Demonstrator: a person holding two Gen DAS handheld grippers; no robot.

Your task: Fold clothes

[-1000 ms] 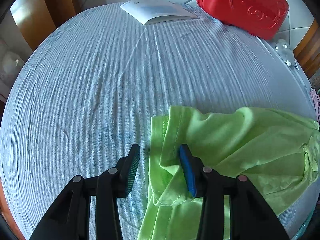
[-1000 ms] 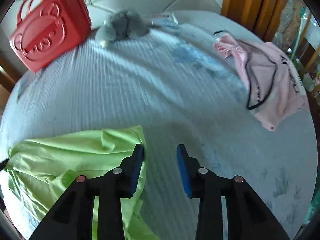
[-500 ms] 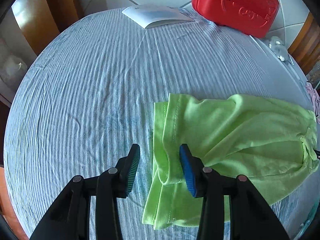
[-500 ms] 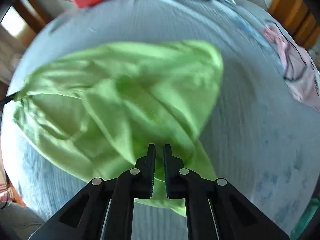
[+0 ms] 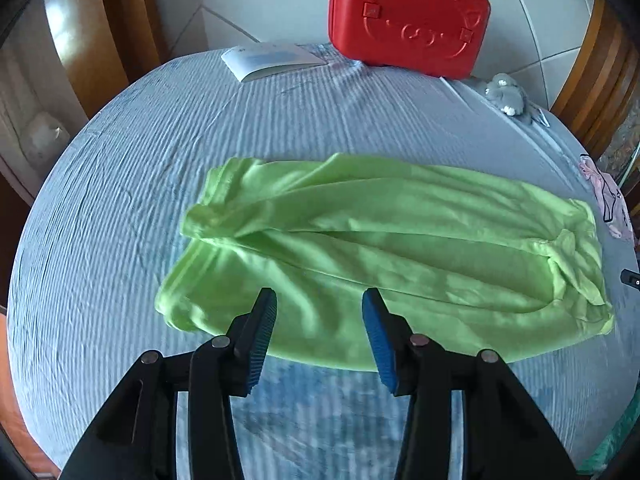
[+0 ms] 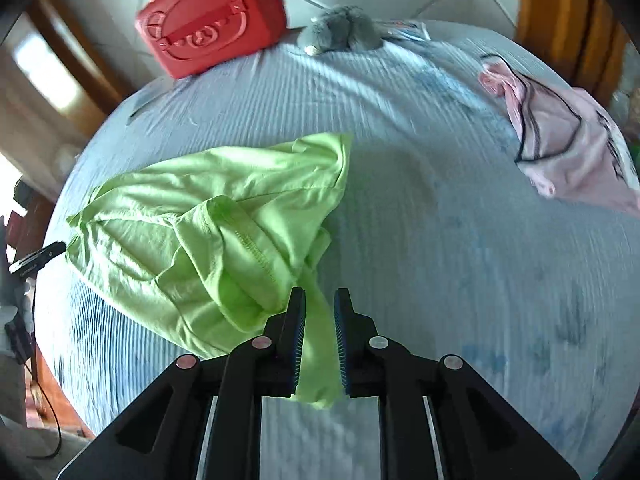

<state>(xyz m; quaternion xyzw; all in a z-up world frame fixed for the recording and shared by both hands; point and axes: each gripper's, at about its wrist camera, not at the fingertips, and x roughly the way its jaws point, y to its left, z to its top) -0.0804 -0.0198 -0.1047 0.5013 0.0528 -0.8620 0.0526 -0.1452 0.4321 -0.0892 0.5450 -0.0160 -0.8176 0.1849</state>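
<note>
Hovering just over the near hem of the green garment (image 5: 380,240): left tongs (image 5: 318,320), blue pads set moderately apart, gripping nothing, no cloth between them. At the garment's right end: right tongs (image 6: 319,316), jaws opening from a narrow gap, with a thin strip of green cloth running between the pads and hanging down below them.

Lying under the garment and spreading out on all sides of it: a bed (image 5: 100,240) covered in a crinkled pale blue striped sheet, with darker blue smudges on the near side of the garment. Stretched lengthways across the middle of that sheet, the garment itself, folded over along its length, rumpled, bunched and doubled at its right end, flatter at its left.

Well to the right of the garment and apart from it: a pink garment (image 6: 568,148) with dark trim, crumpled near the bed's edge. Beyond the garment, at the far edge of the bed: a white booklet (image 5: 272,58) lying flat, a red hard case (image 5: 408,20) standing upright on its edge with handles up, shut, contents hidden, and a grey plush toy (image 5: 506,96) just beside the case. Farther behind the garment: a pale tiled wall (image 5: 260,0), flanked by brown wooden panels (image 5: 112,20).
</note>
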